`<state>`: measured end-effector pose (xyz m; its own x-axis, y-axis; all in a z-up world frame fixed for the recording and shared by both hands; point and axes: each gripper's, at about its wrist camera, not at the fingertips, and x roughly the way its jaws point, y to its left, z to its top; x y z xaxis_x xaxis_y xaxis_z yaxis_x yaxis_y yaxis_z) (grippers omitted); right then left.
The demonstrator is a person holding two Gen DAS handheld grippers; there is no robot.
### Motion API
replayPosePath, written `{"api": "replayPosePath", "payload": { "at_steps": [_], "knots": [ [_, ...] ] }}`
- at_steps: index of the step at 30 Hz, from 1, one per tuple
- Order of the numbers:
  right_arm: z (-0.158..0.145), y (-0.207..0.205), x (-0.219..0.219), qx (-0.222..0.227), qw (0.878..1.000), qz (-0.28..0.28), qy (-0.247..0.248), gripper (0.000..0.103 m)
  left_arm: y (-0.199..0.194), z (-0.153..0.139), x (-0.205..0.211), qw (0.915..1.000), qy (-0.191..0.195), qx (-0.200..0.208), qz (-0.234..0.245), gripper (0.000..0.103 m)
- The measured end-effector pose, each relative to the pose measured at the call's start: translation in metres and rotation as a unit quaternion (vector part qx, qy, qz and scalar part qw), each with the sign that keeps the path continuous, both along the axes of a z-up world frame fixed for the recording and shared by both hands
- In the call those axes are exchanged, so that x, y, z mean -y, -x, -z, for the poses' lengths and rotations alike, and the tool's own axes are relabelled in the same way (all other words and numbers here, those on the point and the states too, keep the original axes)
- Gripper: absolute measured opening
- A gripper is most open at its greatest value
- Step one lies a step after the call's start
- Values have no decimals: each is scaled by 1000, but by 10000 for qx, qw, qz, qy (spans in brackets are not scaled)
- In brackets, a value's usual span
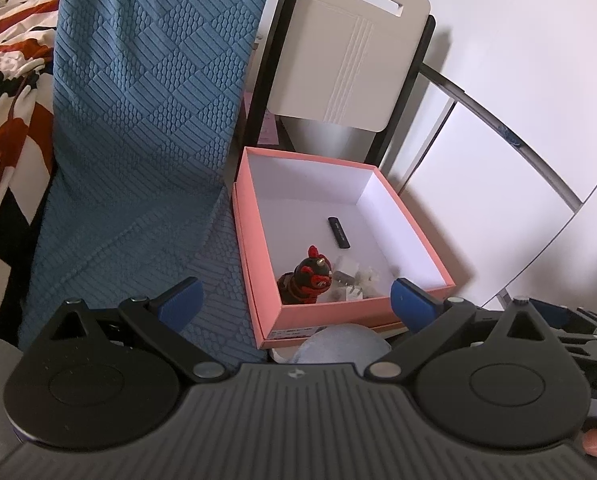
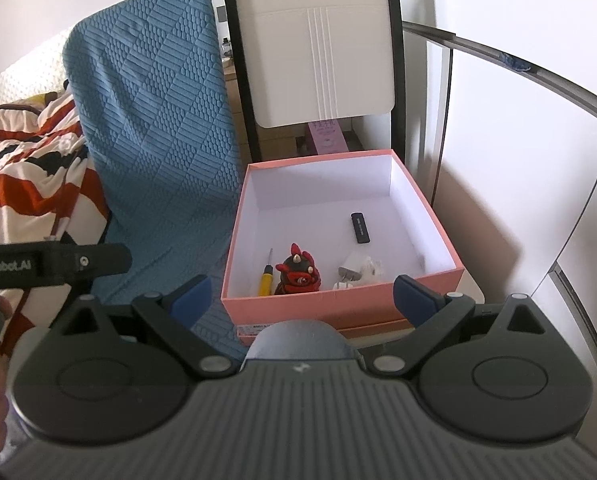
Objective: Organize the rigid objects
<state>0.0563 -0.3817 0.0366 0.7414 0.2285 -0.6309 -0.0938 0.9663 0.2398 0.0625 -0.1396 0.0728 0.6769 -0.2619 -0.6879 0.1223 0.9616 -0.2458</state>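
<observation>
While both tools hang spread wide and holding nothing, the left tool [image 1: 294, 300] and the right tool [image 2: 303, 295] each point toward 12 o'clock at the pink box [image 2: 340, 304] just beyond their fingertips. Inside it, near the front wall, stand a yellow screwdriver [image 2: 265, 278], a red-and-black figurine [image 2: 298, 272] and a white charger plug [image 2: 350, 270], with a black stick-shaped device [image 2: 360, 228] farther back at 1 o'clock. Behind the box rises a white chair back [image 2: 318, 48], and a blue textured cover [image 2: 154, 120] drapes at 10 o'clock.
</observation>
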Motion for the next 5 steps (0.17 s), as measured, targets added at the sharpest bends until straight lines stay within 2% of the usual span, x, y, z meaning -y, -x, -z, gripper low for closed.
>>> {"api": "replayPosePath", "payload": {
  "at_steps": [5],
  "knots": [
    [0, 2, 3, 12, 10000, 29, 3, 99, 2, 0, 2, 10000, -22, 17, 16, 102]
  ]
}}
